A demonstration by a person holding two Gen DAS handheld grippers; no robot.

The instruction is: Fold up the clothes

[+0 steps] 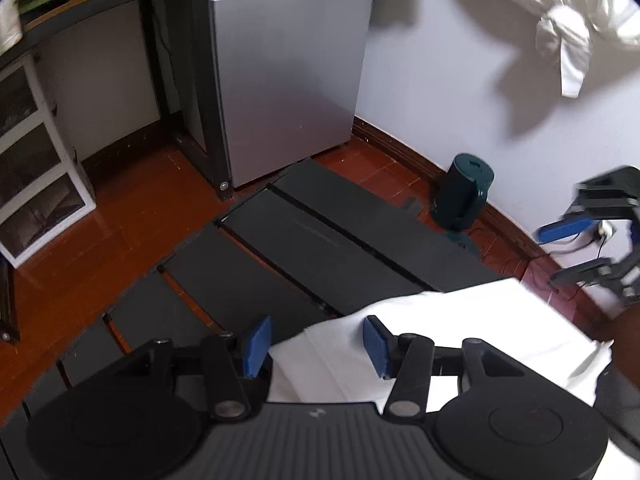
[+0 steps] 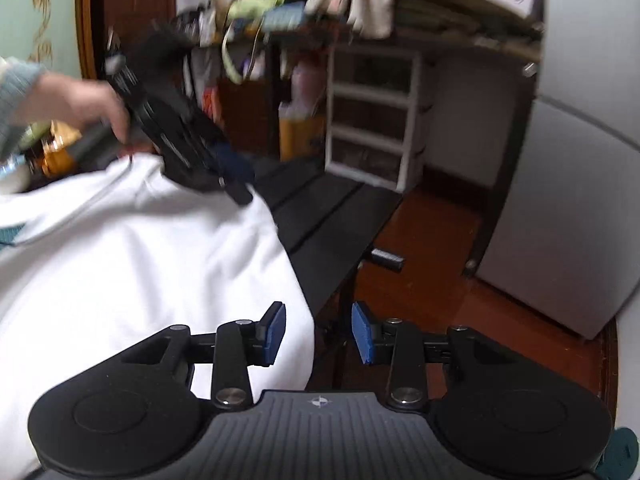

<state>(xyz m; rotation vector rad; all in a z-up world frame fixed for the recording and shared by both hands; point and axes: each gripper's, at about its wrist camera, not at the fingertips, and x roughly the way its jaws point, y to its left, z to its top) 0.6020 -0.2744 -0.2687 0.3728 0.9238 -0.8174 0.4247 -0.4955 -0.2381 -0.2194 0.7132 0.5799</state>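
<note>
A white garment (image 1: 460, 332) lies on a black slatted table (image 1: 320, 240). In the left wrist view my left gripper (image 1: 316, 346) is open, its blue pads either side of the garment's edge, holding nothing. My right gripper (image 1: 576, 248) shows at the far right, open, above the table's far edge. In the right wrist view the white garment (image 2: 140, 260) covers the left part of the table (image 2: 332, 224). My right gripper (image 2: 318, 334) is open and empty over the garment's right edge. The left gripper (image 2: 224, 168) shows blurred at the garment's far corner, held by a hand.
A grey fridge (image 1: 288, 80) stands beyond the table. A dark teal kettle-like container (image 1: 464, 190) sits on the red floor by the wall. White drawers (image 2: 372, 116) and a cluttered shelf (image 2: 360, 4) stand behind. A knotted white curtain (image 1: 568, 36) hangs at the top right.
</note>
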